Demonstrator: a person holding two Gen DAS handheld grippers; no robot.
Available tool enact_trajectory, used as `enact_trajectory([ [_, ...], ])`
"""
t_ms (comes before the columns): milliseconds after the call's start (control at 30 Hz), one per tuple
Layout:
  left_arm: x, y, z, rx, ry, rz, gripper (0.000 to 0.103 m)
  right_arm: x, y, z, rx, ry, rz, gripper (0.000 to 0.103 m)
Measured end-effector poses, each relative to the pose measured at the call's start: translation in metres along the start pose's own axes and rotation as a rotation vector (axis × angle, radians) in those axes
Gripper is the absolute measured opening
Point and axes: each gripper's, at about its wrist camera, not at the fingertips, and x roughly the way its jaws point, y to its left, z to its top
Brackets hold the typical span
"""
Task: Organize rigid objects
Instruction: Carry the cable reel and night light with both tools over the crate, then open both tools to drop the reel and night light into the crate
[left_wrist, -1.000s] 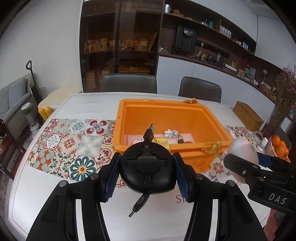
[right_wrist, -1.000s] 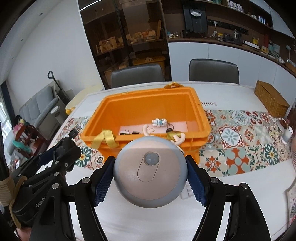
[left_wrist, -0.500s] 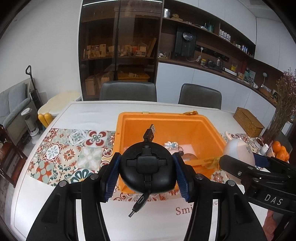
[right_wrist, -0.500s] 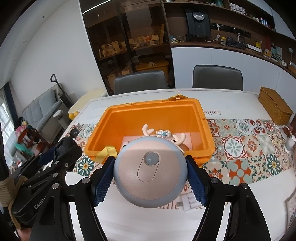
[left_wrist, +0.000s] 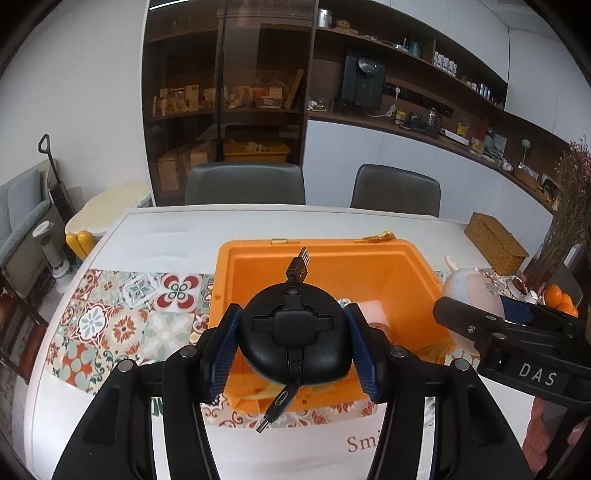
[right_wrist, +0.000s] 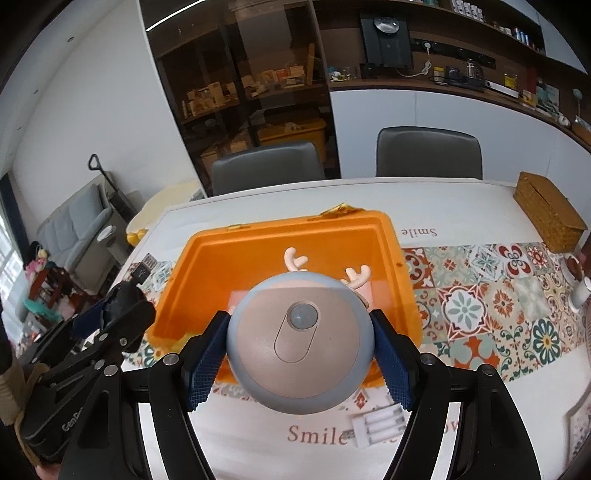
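My left gripper is shut on a round black cable reel with USB plugs sticking out, held above the near rim of the orange bin. My right gripper is shut on a grey-and-beige round deer night light with antlers, also above the bin's near rim. Each gripper shows in the other's view: the right gripper at the right edge, the left gripper at the left. The held objects hide most of what lies inside the bin.
A white pack of batteries lies on the table in front of the bin. A wicker box stands at the far right. Oranges and a flower vase sit at the right edge. Two chairs stand behind the table.
Both grippers have risen and moved forward over the bin's near rim, each keeping its object. The bin now sits lower and nearer in both views.
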Motion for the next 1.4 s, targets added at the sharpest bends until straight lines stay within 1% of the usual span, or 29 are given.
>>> enact_trajectory([
  [167,0.010,-0.001,0.015,0.022,-0.005,0.008,0.055,0.016,-0.004,0.017,0.017,0.038,-0.018,0.074],
  [300,0.019,0.000,0.026,0.036,0.011,0.013,0.055,0.028,-0.006,0.030,0.029,0.066,-0.016,0.074],
  [500,0.045,0.000,0.036,0.050,0.109,-0.002,0.055,0.042,-0.005,0.045,0.031,0.096,-0.007,0.074],
  [600,0.059,0.000,0.036,0.059,0.158,0.003,0.055,0.053,-0.004,0.050,0.018,0.129,-0.017,0.074],
  [767,0.082,0.001,0.031,0.053,0.248,-0.015,0.055,0.077,-0.008,0.050,0.026,0.205,-0.019,0.074],
  [833,0.091,0.003,0.027,0.046,0.288,-0.012,0.055,0.085,-0.011,0.047,0.038,0.233,-0.029,0.074],
  [933,0.100,0.005,0.023,0.036,0.328,-0.007,0.055,0.094,-0.015,0.041,0.045,0.260,-0.036,0.074],
  [1167,0.111,0.004,0.018,0.047,0.384,-0.011,0.055,0.106,-0.021,0.034,0.060,0.310,-0.032,0.074],
  [1300,0.116,0.005,0.015,0.036,0.412,-0.023,0.056,0.108,-0.021,0.032,0.060,0.317,-0.031,0.074],
  [1400,0.119,0.005,0.013,0.042,0.426,-0.019,0.056,0.108,-0.021,0.033,0.061,0.318,-0.031,0.074],
])
